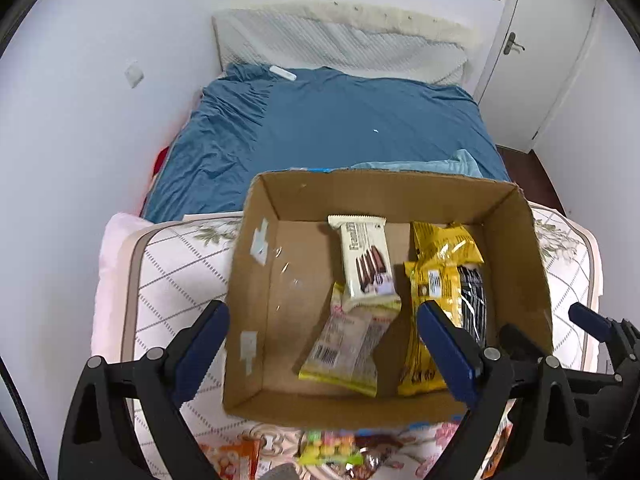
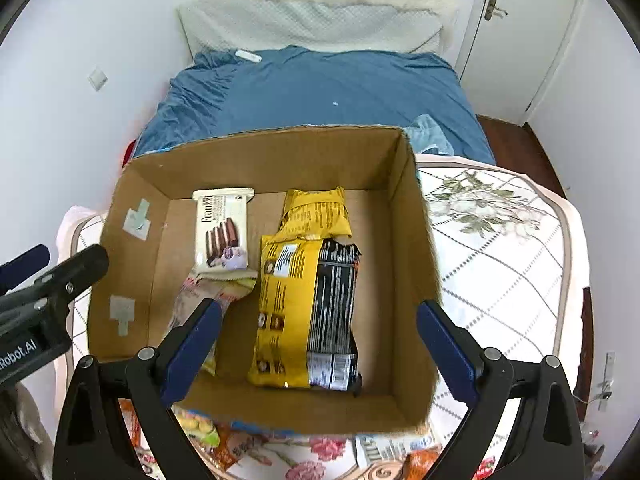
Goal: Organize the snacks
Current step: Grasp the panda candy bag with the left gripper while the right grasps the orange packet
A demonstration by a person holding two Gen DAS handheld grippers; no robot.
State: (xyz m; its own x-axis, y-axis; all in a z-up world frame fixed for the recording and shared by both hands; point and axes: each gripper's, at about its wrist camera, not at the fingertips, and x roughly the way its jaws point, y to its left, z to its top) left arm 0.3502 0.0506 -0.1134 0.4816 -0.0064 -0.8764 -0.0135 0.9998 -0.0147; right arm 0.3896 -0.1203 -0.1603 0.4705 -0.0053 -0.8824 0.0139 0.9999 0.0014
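Both the left gripper (image 1: 322, 346) and the right gripper (image 2: 318, 344) were wide open and held nothing, up above the cardboard box (image 2: 416, 240). In the box lay a white cookie pack (image 2: 223, 234), a yellow bag (image 2: 292, 312) and a few more. Other snacks (image 2: 200, 426) waited outside it on the flowered cover (image 2: 500, 248), so the job looked partly done.

Brown box (image 2: 416, 280), yellow-black packet (image 2: 308, 312), perhaps cream wafer pack (image 2: 222, 232).
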